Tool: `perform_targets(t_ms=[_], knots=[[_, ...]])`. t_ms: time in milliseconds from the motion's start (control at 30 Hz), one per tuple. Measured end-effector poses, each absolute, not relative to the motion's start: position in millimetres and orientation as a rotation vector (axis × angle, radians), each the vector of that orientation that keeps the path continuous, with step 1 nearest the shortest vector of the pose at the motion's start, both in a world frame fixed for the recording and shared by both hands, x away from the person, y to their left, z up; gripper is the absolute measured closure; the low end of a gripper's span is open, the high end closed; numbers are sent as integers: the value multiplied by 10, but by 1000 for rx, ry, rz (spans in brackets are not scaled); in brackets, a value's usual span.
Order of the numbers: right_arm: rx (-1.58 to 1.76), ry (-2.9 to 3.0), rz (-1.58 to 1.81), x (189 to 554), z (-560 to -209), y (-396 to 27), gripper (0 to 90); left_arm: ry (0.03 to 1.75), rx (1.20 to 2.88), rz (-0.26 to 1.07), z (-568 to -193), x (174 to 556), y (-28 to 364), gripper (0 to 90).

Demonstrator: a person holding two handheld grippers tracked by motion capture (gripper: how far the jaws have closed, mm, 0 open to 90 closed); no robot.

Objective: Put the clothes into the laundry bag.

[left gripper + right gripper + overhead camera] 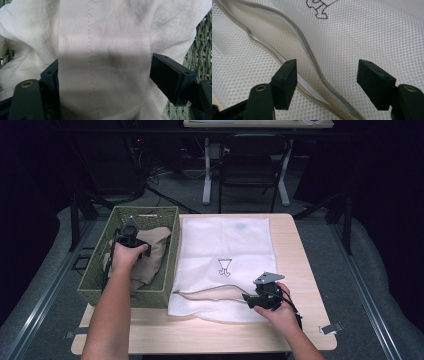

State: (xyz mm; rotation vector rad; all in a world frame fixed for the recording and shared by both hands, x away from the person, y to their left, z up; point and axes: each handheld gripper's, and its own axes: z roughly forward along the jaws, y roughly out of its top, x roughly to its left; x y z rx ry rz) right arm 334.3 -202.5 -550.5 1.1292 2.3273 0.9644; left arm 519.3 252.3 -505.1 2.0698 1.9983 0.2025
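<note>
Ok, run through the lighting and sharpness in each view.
High view: the table is lit and its surroundings are dark; white mesh bag looks slightly washed out. Left gripper view: a shadow band crosses the beige cloth, close and soft. Right gripper view: even light, mesh weave and open zipper crisp, nearest jaw parts a little soft.

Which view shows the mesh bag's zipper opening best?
Right gripper view: the zipper opening runs close up between the open right tool, teeth and tape clear. High view shows it small, a curved gap near the mesh bag's near edge. Left gripper view faces beige cloth.
</note>
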Motion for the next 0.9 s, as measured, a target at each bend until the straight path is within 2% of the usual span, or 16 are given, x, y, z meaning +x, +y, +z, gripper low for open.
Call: perform_targets(t_ms=[400,900], knots=[[1127,2329,962,3347,-5509,-2021,316,2013,2090,206,-5126,5222,2414,140],[1122,2334,957,3345,-5511,-2013,315,2016,2112,238,-5173,5229,2356,123]])
